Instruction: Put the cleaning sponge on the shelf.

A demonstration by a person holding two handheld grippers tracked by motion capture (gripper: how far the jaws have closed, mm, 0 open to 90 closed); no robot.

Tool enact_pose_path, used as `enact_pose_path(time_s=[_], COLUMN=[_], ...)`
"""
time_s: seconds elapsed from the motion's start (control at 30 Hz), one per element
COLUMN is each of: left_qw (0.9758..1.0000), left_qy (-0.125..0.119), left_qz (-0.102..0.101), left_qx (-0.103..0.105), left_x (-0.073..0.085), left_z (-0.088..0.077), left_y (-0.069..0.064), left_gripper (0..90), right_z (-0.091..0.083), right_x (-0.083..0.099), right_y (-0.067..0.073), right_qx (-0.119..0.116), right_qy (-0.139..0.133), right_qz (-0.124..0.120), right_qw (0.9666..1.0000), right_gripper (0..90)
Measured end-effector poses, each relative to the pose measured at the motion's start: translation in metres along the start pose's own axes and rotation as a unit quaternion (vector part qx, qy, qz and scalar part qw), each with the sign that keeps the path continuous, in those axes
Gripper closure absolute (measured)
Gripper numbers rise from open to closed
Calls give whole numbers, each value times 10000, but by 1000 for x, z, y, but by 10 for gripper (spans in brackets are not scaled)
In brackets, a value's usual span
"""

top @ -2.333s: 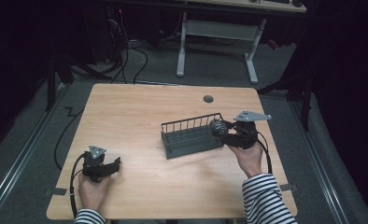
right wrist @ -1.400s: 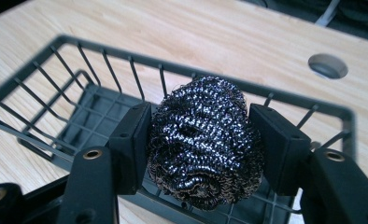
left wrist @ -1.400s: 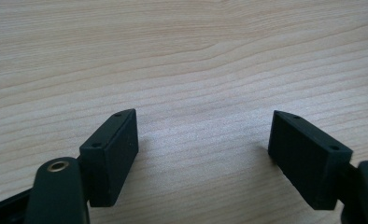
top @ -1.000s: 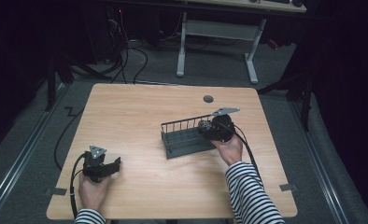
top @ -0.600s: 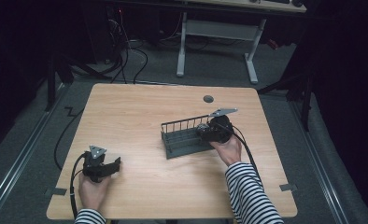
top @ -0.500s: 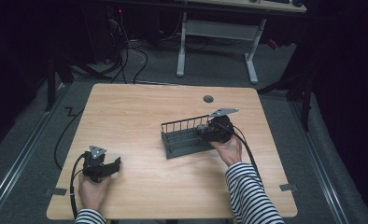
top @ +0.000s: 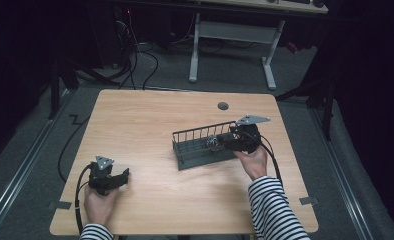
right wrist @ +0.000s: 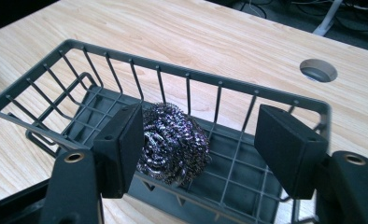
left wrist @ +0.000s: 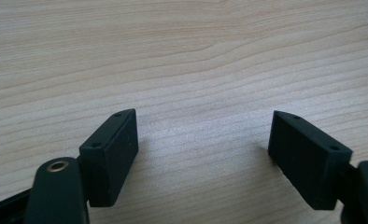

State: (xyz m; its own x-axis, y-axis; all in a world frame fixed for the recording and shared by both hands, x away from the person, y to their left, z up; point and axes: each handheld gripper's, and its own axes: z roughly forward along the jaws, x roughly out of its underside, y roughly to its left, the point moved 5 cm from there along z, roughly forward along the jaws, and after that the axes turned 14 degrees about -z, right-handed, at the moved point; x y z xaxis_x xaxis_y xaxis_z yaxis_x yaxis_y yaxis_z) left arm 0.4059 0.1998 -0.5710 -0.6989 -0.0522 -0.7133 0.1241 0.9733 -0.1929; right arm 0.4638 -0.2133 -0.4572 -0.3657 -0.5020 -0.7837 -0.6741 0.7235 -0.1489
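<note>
- High view: the left claw [top: 116,179] rests near the table's [top: 150,120] front left corner, held in a hand [top: 99,205]. The right claw [top: 224,144] reaches into the right end of a dark wire basket [top: 200,134] that sits right of the table's centre, with a steel scouring ball [top: 213,143] inside.
- Left gripper view: the left claw [left wrist: 203,154] gapes wide above bare wood, gripping nothing.
- Right gripper view: the right claw [right wrist: 205,149] stands open; the scouring ball [right wrist: 173,142] lies on the basket [right wrist: 196,79] floor against its left jaw, clear of the other.
</note>
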Motion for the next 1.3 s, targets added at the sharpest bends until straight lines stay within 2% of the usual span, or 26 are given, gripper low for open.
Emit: enact_pose_path(time_s=[0.57,0.6,0.67,0.73,0.8,1.03,1.1,1.23,1.3], left_qw=[10000,10000,10000,10000,10000,10000,10000,10000,10000], left_qy=[3,3,3,2,3,4,5,5,5], left_qz=[-1,-2,-2,-2,-3,-1,-1,0,1], left_qx=[7,7,8,8,9,10,11,12,12], left_x=[0,0,0,0,0,0,0,0,0], left_z=[0,0,0,0,0,0,0,0,0], left_y=[0,0,0,0,0,0,0,0,0], left_gripper=[247,247,247,247,247,246,246,246,246], right_z=[-36,-39,-40,-45,-51,-62,-67,-72,-79], right_x=[-2,-2,-2,-2,-2,2,9,14,19], right_y=[0,2,2,3,2,1,0,-1,-2], right_qx=[68,133,112,52,115,126,134,190,209], right_qy=[-258,-208,-214,-288,-346,-368,-388,-352,-419], right_qz=[35,-73,-96,-2,-19,46,140,129,204], right_qw=[9996,9997,9997,9996,9993,9992,9991,9991,9987], right_gripper=[353,354,355,356,358,364,367,369,372])
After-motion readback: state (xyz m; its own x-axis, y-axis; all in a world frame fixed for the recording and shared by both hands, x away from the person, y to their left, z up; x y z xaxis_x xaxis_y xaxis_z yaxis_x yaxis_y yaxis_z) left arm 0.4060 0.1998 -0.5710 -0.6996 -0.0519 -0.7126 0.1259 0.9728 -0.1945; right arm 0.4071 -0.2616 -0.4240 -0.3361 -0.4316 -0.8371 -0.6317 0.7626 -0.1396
